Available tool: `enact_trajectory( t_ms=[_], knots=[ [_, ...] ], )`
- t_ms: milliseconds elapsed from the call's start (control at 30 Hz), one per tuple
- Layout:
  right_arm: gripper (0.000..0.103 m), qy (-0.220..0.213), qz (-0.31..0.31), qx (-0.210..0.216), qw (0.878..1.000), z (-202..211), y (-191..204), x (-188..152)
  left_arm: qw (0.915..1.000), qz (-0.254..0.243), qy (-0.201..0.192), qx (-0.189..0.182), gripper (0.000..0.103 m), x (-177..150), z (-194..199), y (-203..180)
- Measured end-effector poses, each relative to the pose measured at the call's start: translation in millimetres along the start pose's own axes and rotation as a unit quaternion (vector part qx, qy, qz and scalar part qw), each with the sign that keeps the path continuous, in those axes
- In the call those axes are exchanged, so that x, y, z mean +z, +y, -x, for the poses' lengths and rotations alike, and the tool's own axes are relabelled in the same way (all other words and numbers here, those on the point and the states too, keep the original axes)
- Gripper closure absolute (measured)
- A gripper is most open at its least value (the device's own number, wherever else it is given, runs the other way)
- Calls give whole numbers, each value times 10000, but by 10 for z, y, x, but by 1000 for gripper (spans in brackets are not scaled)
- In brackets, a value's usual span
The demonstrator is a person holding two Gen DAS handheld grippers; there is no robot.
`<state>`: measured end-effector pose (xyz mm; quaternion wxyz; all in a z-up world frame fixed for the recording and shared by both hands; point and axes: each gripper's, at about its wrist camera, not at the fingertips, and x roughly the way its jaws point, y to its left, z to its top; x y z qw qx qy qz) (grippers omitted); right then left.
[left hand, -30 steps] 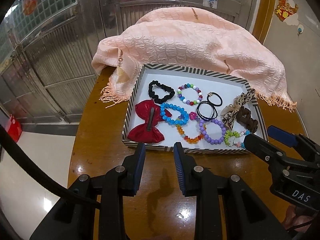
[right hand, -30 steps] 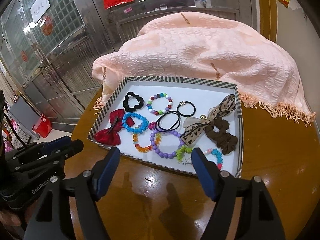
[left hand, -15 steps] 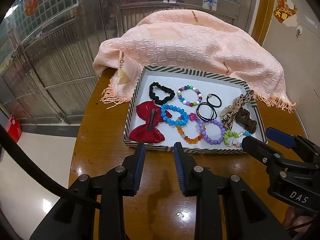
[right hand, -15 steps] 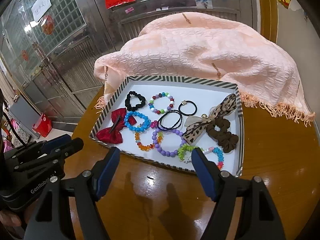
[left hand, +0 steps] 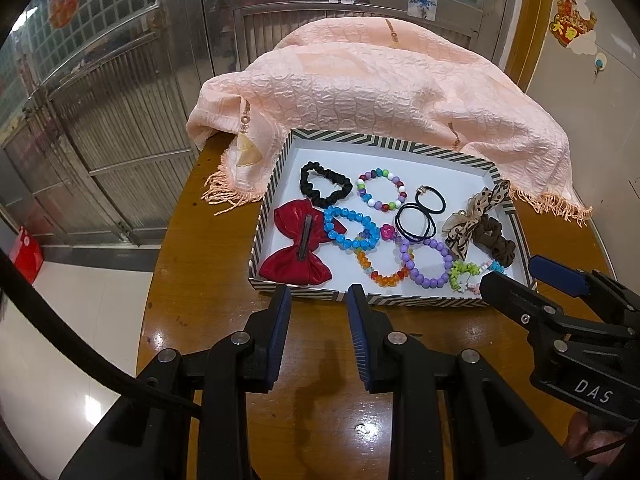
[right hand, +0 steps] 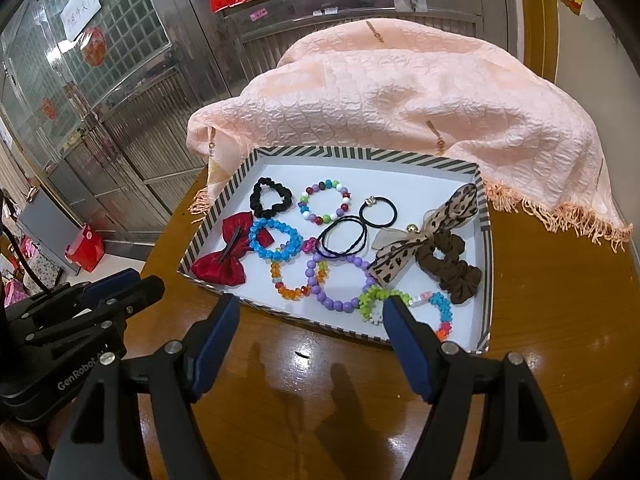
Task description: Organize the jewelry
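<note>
Left wrist view: left gripper (left hand: 318,300) is hovering over the bare table (left hand: 208,308), jaws standing a narrow gap apart, nothing between them, tips just short of the tray's (left hand: 400,148) near wall. Right gripper (right hand: 310,312) is showing in its own view with jaws spread wide, holding nothing, one tip overlapping the near rim in the picture.

Jewelry is all lying flat inside the striped tray. Red bow (left hand: 296,250) is sitting in the near left corner, its dark clip running roughly toward the far wall, wings spreading left and right. Blue bracelet (left hand: 350,232) is overlapping the bow's right wing and the orange bracelet (left hand: 380,274). Purple bracelet (left hand: 426,266) is lying just right of it, touching the green bracelet (left hand: 464,274). Black scrunchie (left hand: 324,184), multicolour bracelet (left hand: 382,194) and black hair ties (left hand: 418,220) are sitting further back. Leopard bow (left hand: 474,216) is slanting from near-left up toward the far right corner, brown scrunchie (left hand: 494,238) touching it.

Peach cloth (left hand: 380,92) is draping behind, fringe hanging over the tray's far left corner. Metal doors (left hand: 120,100) are standing beyond.
</note>
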<state>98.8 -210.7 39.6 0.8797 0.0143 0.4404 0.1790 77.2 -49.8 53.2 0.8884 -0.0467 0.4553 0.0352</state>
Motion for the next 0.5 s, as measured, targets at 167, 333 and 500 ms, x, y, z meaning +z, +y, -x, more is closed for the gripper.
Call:
enact_trajectory(
  t_ms=[167,333,500],
  knots=[
    [26,2,-5,4,10000,-8,-4,1,10000,-6,40,5,80,1,-17,-8],
    [26,65,-15,13,10000,-36,-9,-5,10000,-40,12,35,80,-12,-49,-27],
    [26,50,-92,60,9999,-20,-70,-23,10000,-74,39,-43,80,-30,-80,-42]
  ],
)
